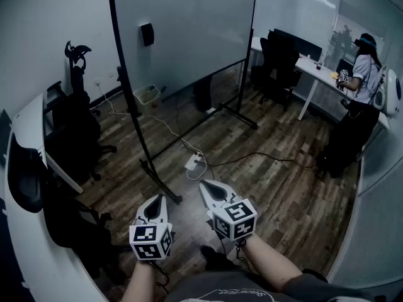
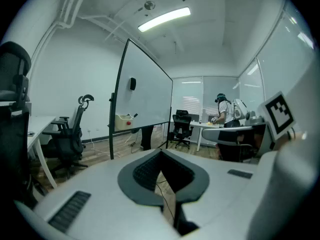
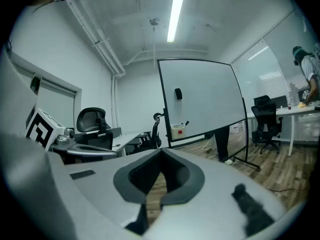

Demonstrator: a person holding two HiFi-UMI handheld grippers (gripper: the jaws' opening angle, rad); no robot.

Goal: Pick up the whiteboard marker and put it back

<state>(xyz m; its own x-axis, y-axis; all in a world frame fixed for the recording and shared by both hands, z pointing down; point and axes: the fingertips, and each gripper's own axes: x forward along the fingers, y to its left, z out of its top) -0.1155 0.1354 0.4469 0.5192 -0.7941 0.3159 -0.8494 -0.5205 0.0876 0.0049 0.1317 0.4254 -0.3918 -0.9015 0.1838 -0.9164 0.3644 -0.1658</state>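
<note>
Two forearms reach in from the bottom edge of the head view, each hand carrying a gripper held low over the wooden floor (image 1: 271, 181). On the left gripper (image 1: 156, 199) the jaws are closed tip to tip, and its own view shows only floor through the hollow between the pads. On the right gripper (image 1: 208, 187) the jaws are closed as well, with nothing between them. Both grippers point ahead and slightly down, towards a rolling whiteboard (image 1: 189, 30) on a black frame.

A dark eraser (image 1: 147, 34) sticks to the board face. Low on the board hangs a small pale box (image 3: 177, 131) with a red dot on its front. A thin dark stick, apparently the whiteboard marker (image 3: 186, 123), pokes up at a slant from this box, well apart from both grippers.

A white power strip (image 1: 192, 163) and trailing cables lie on the floor near the board's foot. A black office chair (image 1: 75, 124) stands at the left beside a white desk. At the far right another person (image 1: 362, 74) stands at a white surface (image 1: 313, 67).
</note>
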